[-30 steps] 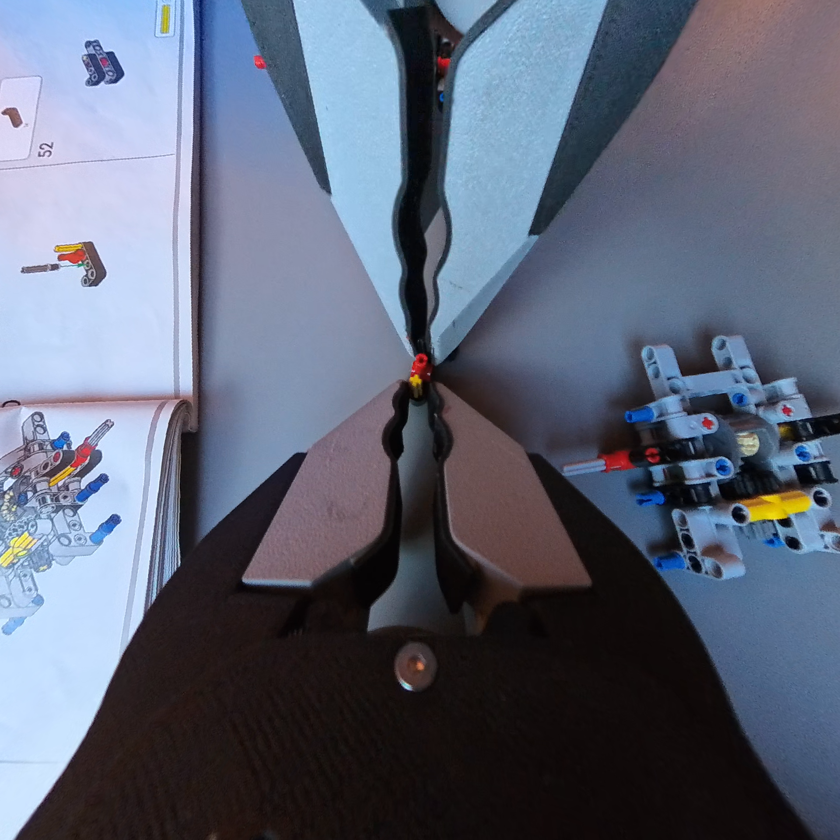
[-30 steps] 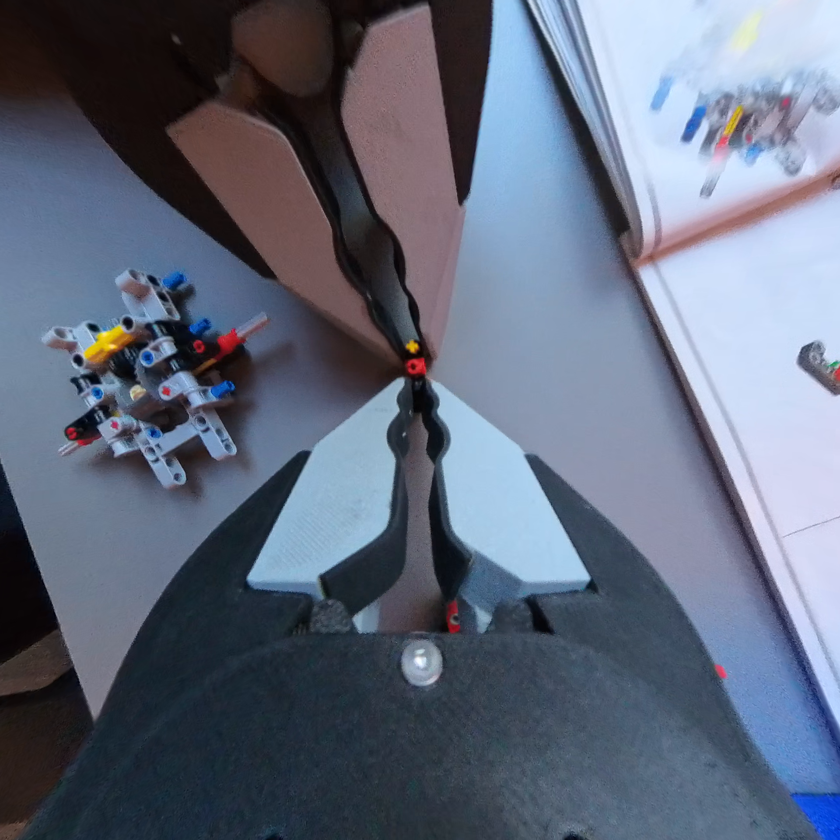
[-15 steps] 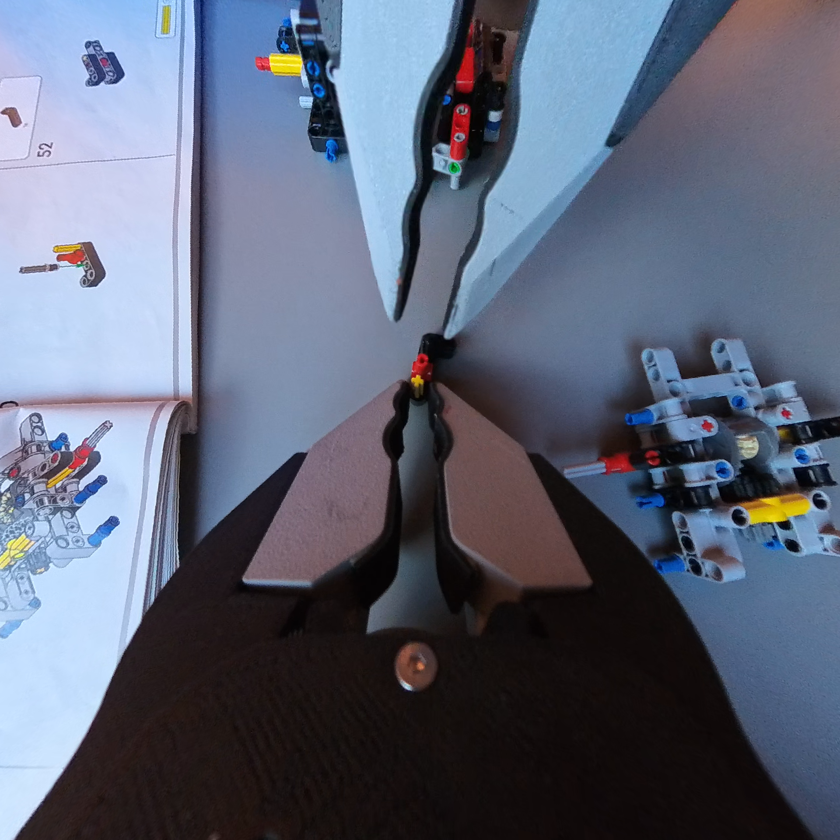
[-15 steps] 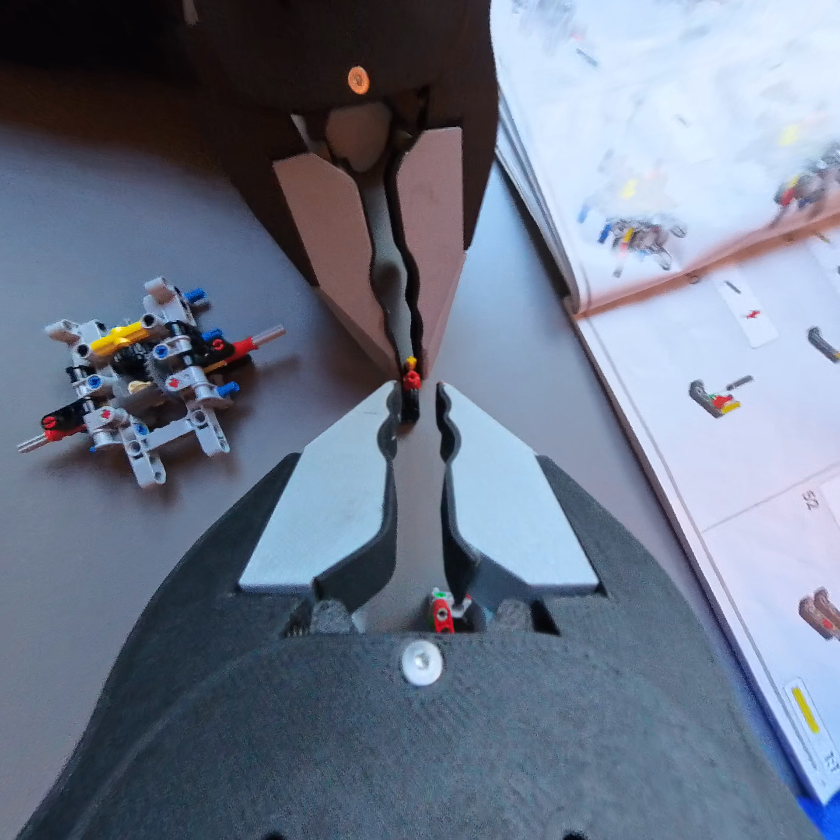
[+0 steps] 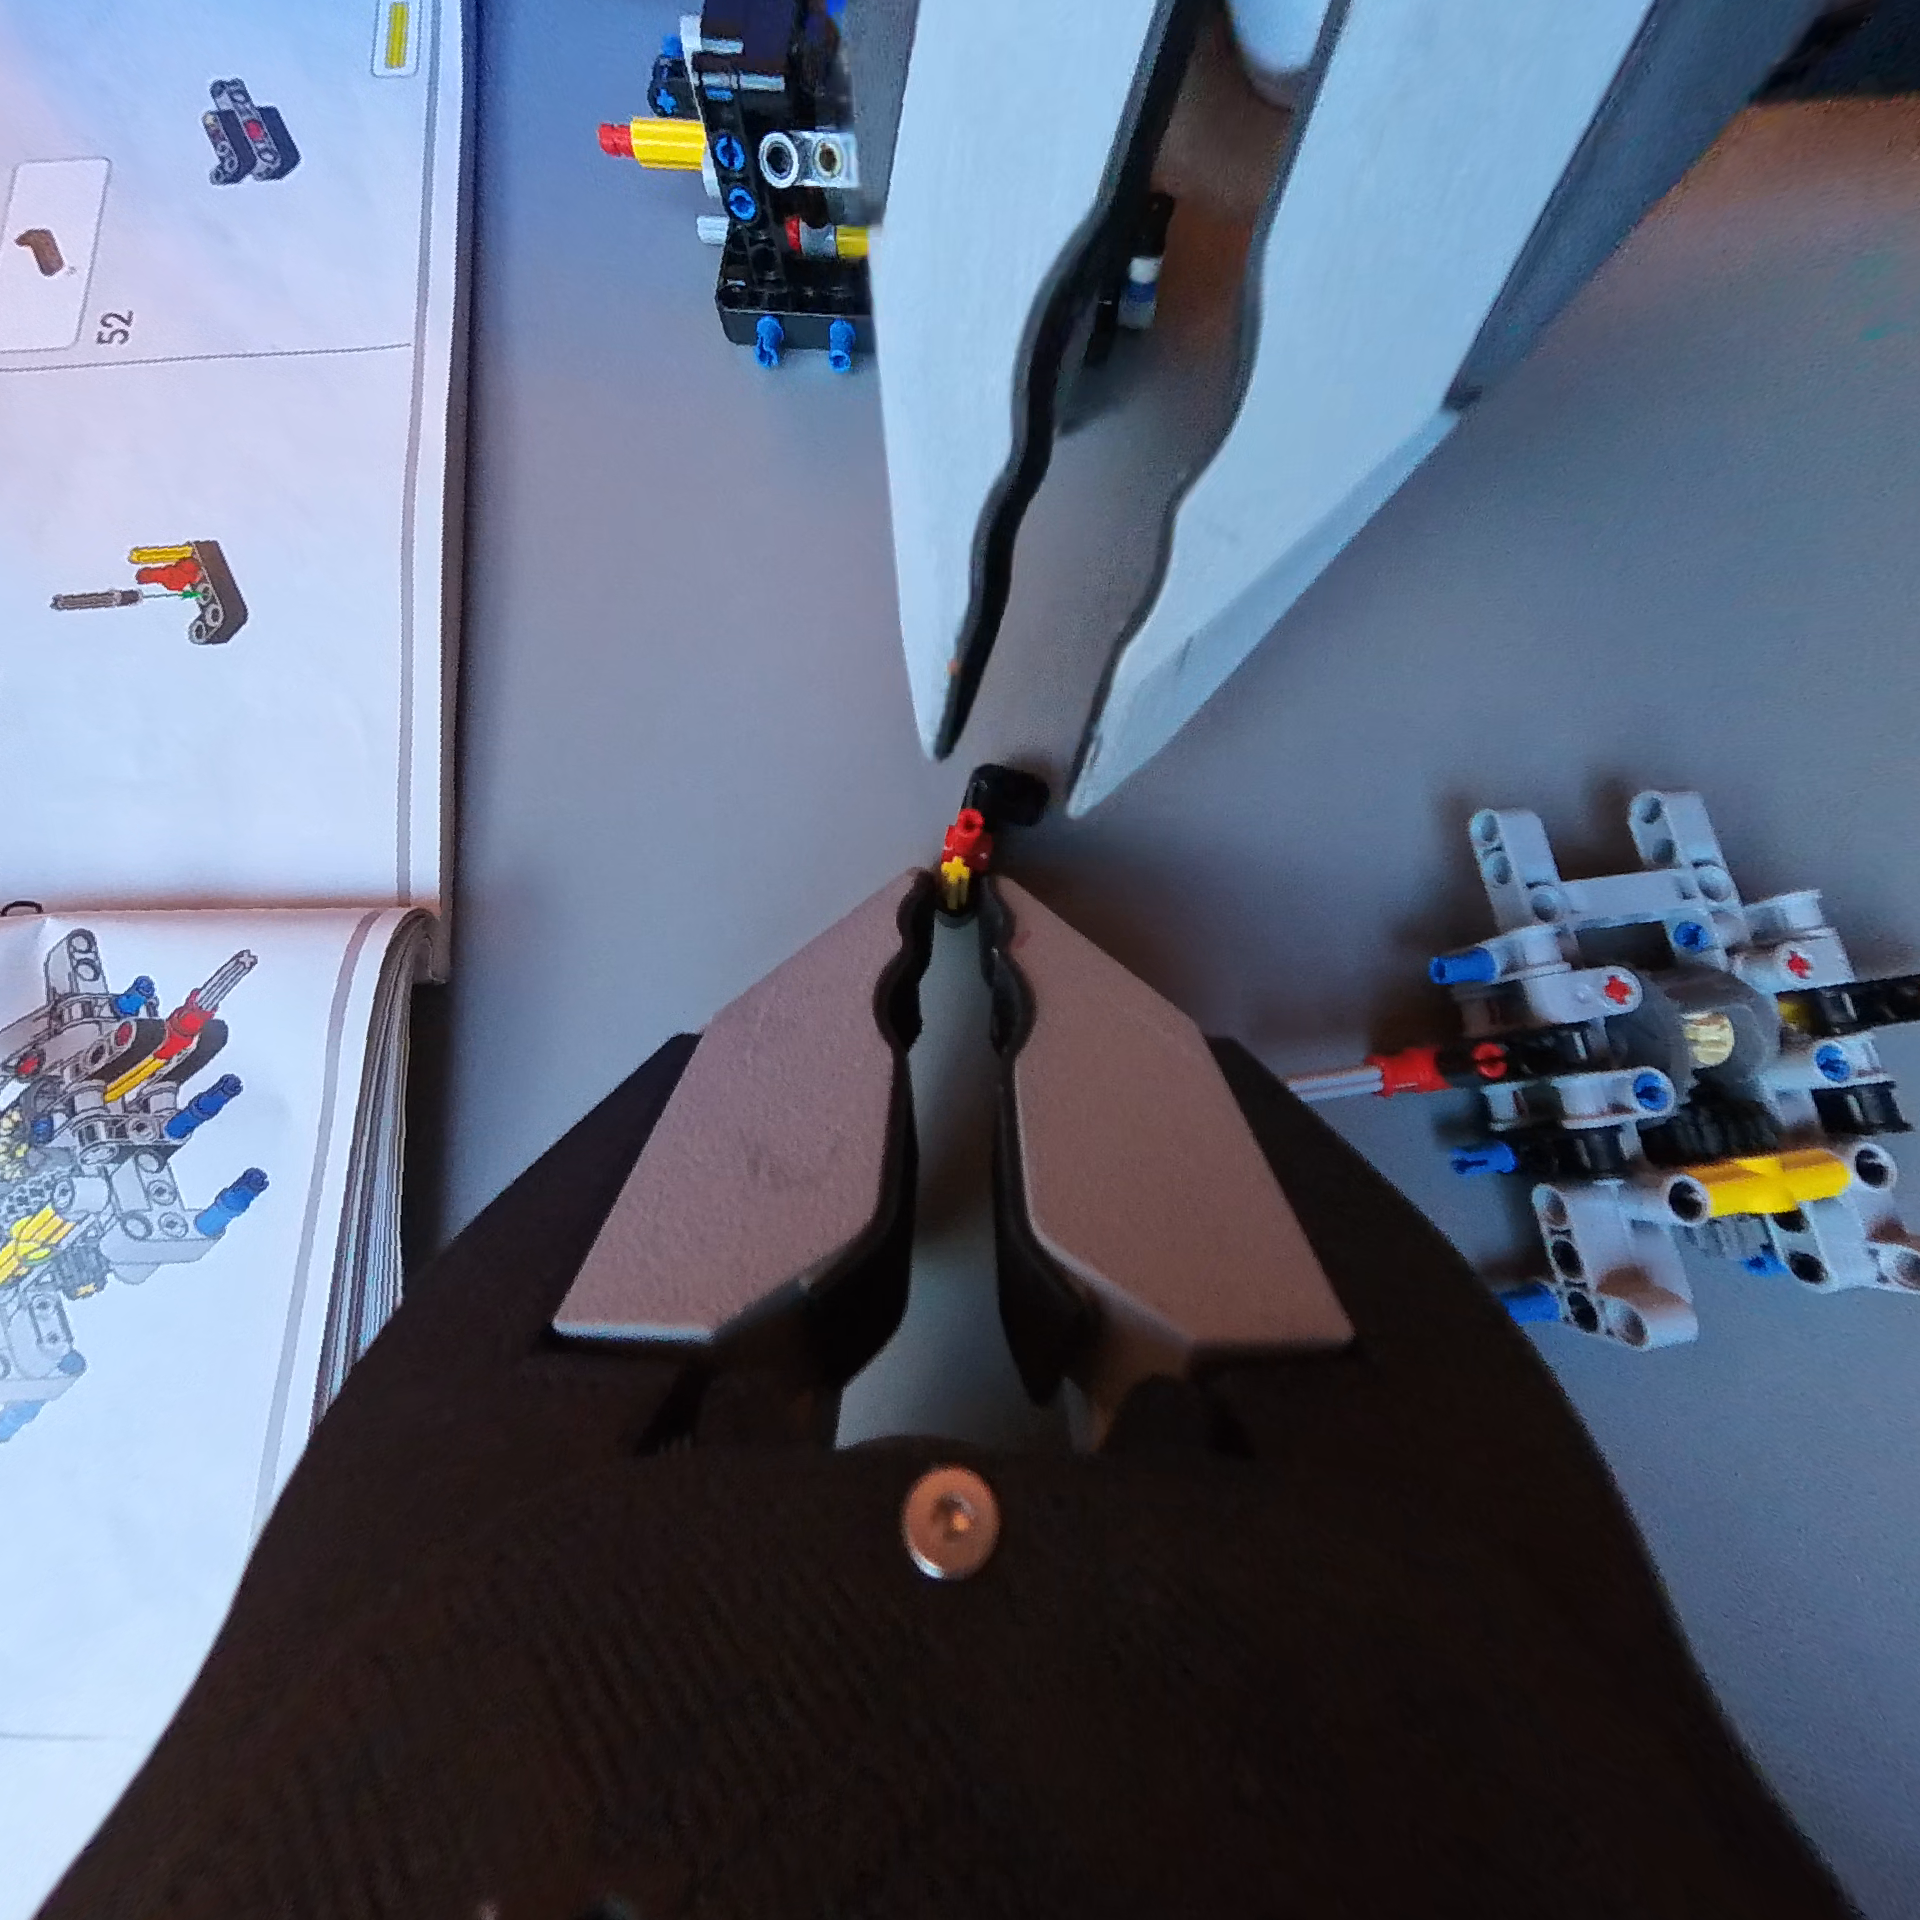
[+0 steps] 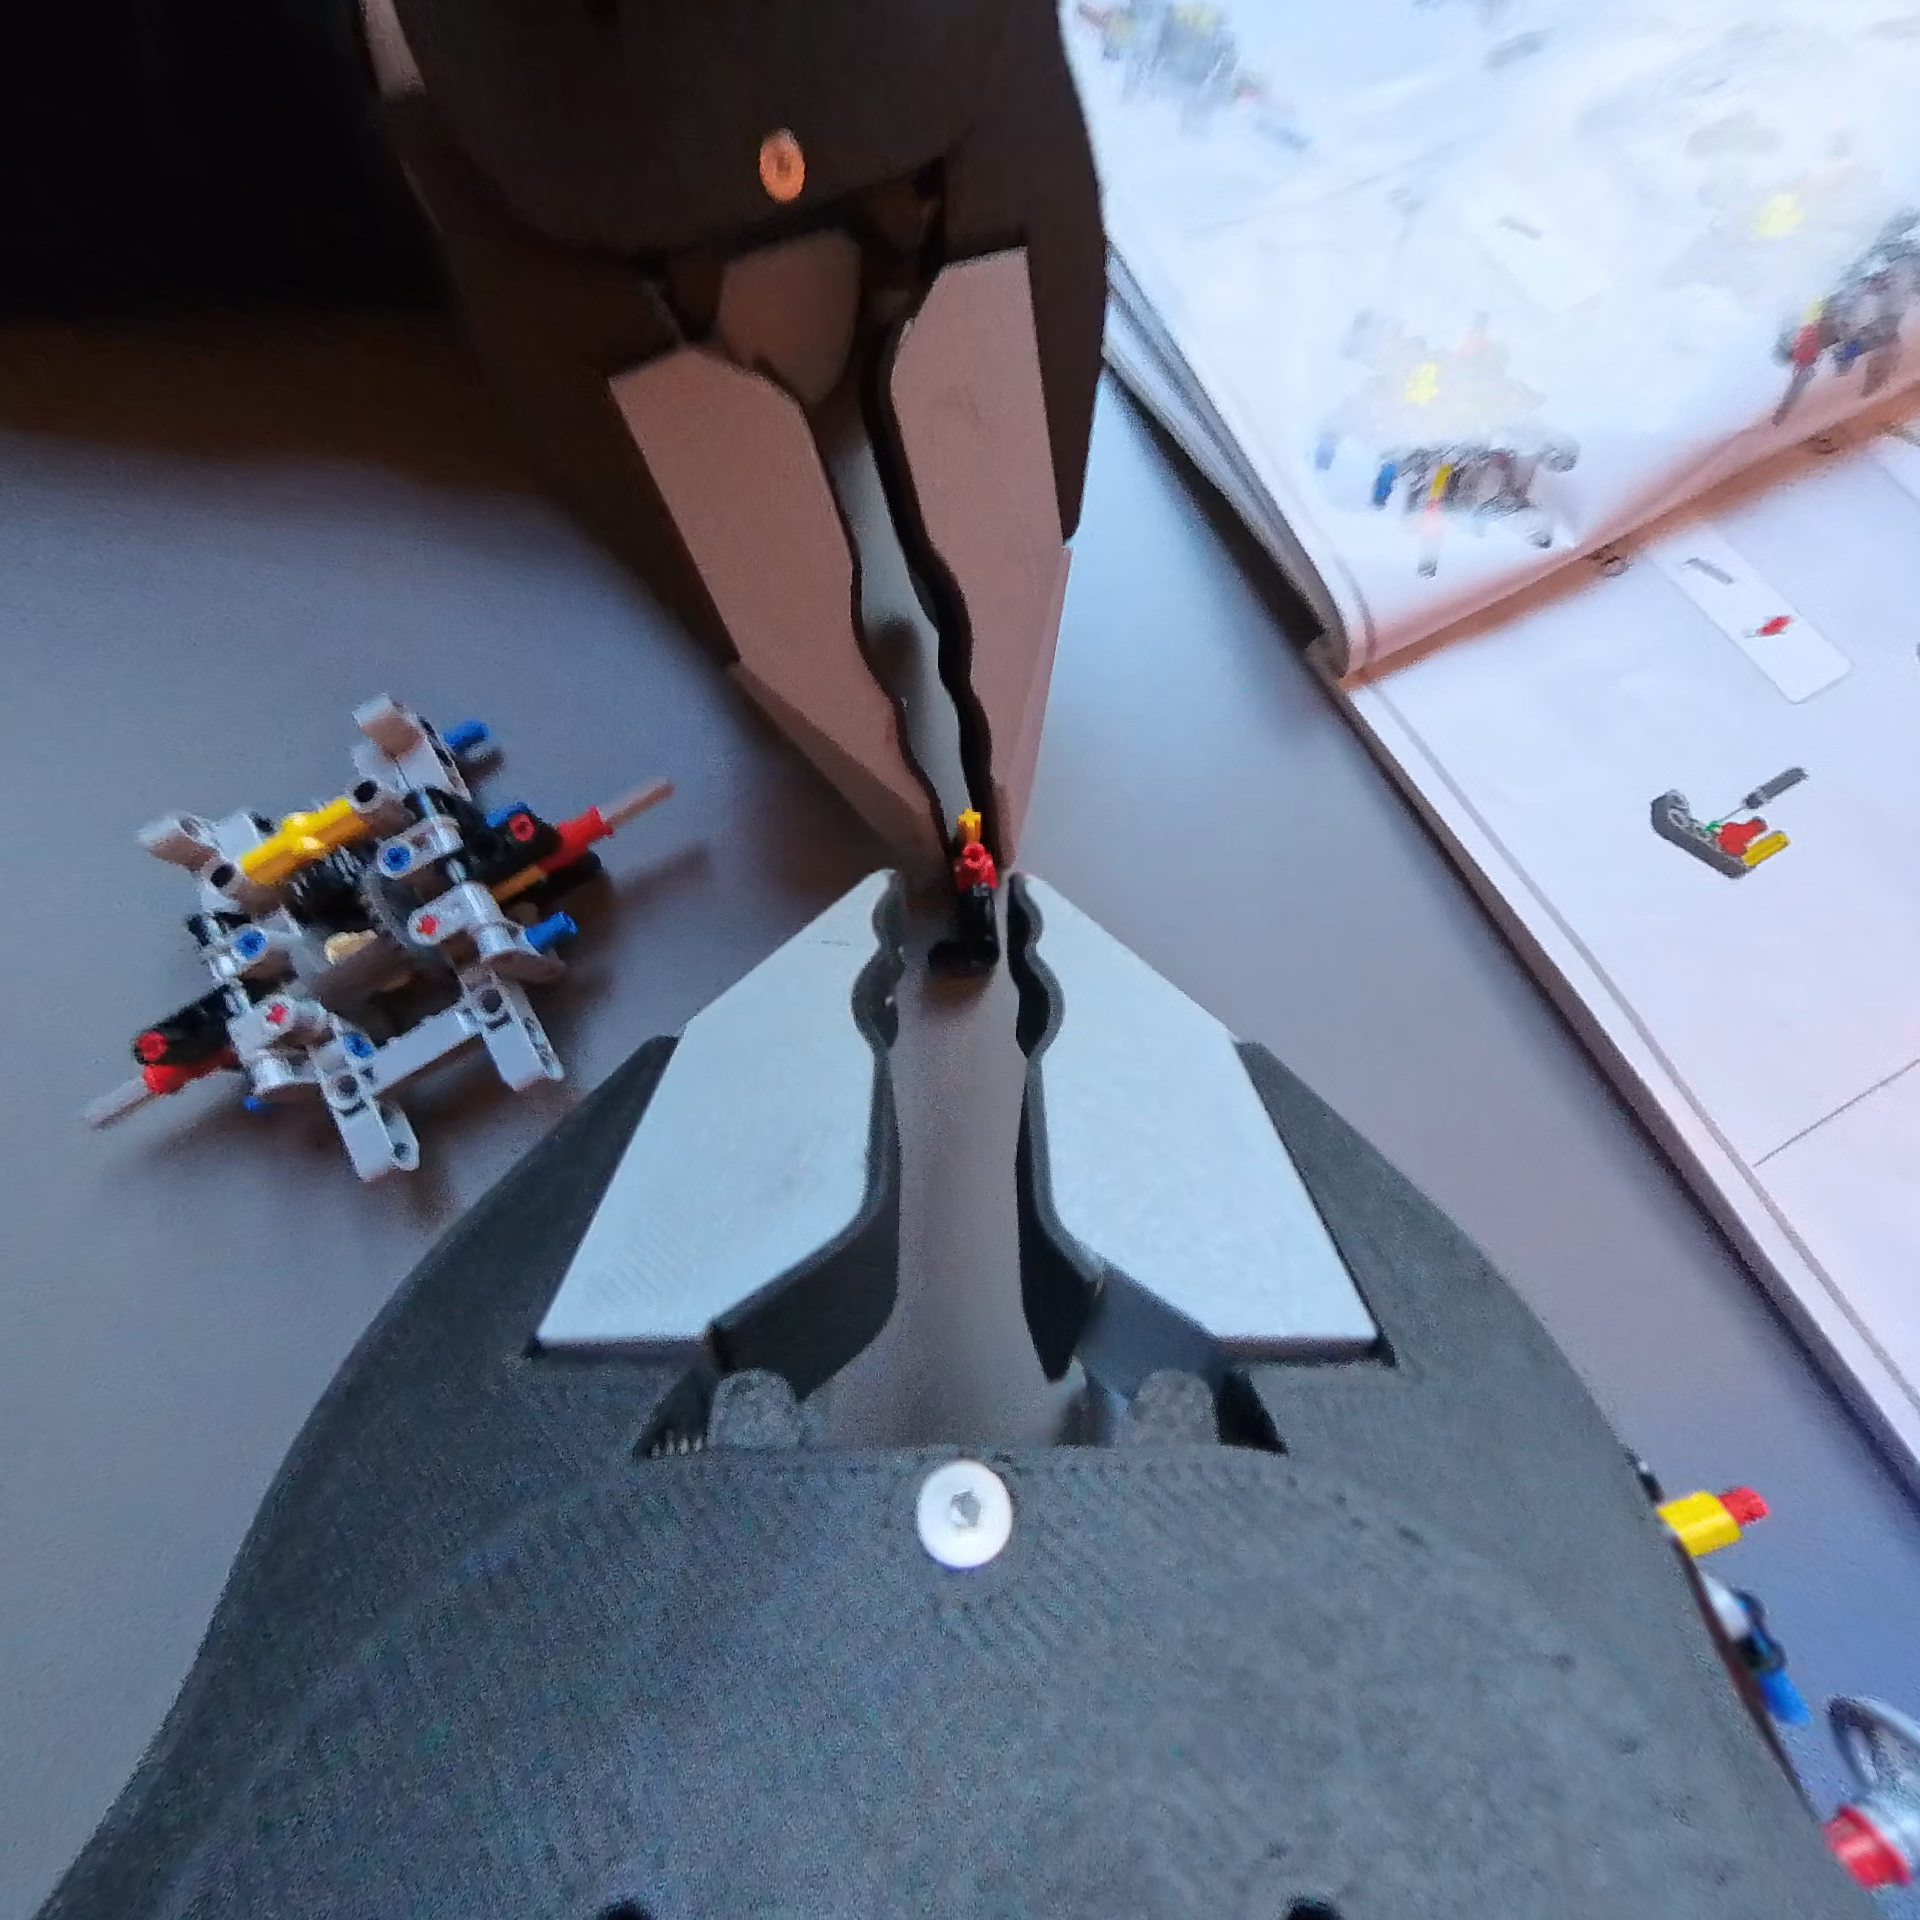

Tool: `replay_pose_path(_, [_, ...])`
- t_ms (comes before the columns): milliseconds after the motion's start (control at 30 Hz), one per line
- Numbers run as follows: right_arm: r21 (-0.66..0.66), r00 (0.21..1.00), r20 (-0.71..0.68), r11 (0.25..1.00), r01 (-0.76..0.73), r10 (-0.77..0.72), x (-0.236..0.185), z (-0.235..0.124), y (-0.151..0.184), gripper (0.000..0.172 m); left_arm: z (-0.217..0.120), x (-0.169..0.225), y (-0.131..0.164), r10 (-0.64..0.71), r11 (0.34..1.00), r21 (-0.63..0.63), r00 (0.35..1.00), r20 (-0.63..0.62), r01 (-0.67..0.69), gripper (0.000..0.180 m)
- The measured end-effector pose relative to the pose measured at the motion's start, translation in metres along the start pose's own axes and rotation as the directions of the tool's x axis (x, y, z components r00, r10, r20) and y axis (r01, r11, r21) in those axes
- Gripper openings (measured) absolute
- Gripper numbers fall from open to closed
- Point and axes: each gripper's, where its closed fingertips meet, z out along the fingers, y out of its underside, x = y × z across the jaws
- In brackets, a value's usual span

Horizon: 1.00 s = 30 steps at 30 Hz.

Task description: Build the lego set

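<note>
Tan-faced fingers of my left gripper (image 5: 961,902) are closed down on a small black piece (image 5: 1000,798) that carries a red pin (image 5: 968,836) and a yellow pin (image 5: 954,883); the yellow end sits between the two tips and the black elbow end juts out past them, just above the grey table (image 5: 665,623). Facing it tip to tip, my right gripper (image 6: 951,914), with its pale grey fingers (image 6: 1132,1122), stands clearly parted. The black end of the piece reaches in between its tips, close to the right-hand pad, but I see a gap on the left side and it has hold of nothing. Off to my left gripper's right, a grey, black and yellow brick assembly (image 5: 1683,1091) with blue pins and a red-tipped axle lies flat on the table, well apart from both grippers. On the other side an open instruction booklet (image 5: 208,623) lies flat, its stacked page edges turned towards the left gripper. Farther off, beyond the right gripper's fingers in the left wrist view, a second, mostly black brick assembly (image 5: 774,197) with a yellow and red axle stands on the table, partly hidden by one grey finger. Near the right gripper's body, at the lower right edge of its own view, a few more brick parts (image 6: 1714,1517) show, too cut off for me to tell what they join.
</note>
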Motion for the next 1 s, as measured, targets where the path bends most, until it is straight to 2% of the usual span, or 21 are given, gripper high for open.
replay_pose_path(167, [0.263, 0.997, -0.067, 0.965, -0.011, 0.030, 0.009, -0.022, -0.022, 0.015, -0.001, 0.003, 0.001, -0.054, 0.999, 0.001, 0.998, -0.010, 0.054, 0.006])
replay_pose_path(267, [0.431, 0.994, -0.101, 0.902, 0.014, 0.033, 0.012, -0.041, -0.035, 0.016, -0.005, 0.009, 0.004, -0.087, 0.996, 0.003, 0.996, -0.021, 0.087, 0.006])
replay_pose_path(367, [0.557, 0.994, -0.102, 0.830, 0.030, 0.032, 0.002, -0.065, -0.050, 0.013, -0.009, 0.013, 0.009, -0.061, 0.998, -0.011, 0.998, 0.018, 0.061, 0.006])
replay_pose_path(433, [0.570, 0.985, -0.168, 0.818, 0.075, 0.026, 0.003, -0.075, -0.053, 0.006, -0.009, 0.013, 0.009, -0.037, 0.999, -0.021, 0.998, 0.057, 0.038, 0.006])
replay_pose_path(567, [0.538, 0.973, -0.222, 0.839, 0.075, 0.055, 0.010, -0.082, -0.048, 0.007, -0.008, 0.012, 0.008, -0.011, 0.999, -0.031, 0.995, 0.099, 0.014, 0.006])
replay_pose_path(700, [0.466, 0.983, -0.174, 0.884, 0.031, 0.058, 0.003, -0.069, -0.040, 0.013, -0.006, 0.012, 0.007, -0.040, 0.999, -0.015, 0.995, 0.086, 0.042, 0.006])
replay_pose_path(1000, [0.443, 0.986, -0.168, 0.892, 0.095, -0.021, -0.016, -0.056, -0.043, 0.009, -0.005, 0.012, 0.006, -0.040, 0.999, -0.004, 0.995, 0.090, 0.040, 0.006])
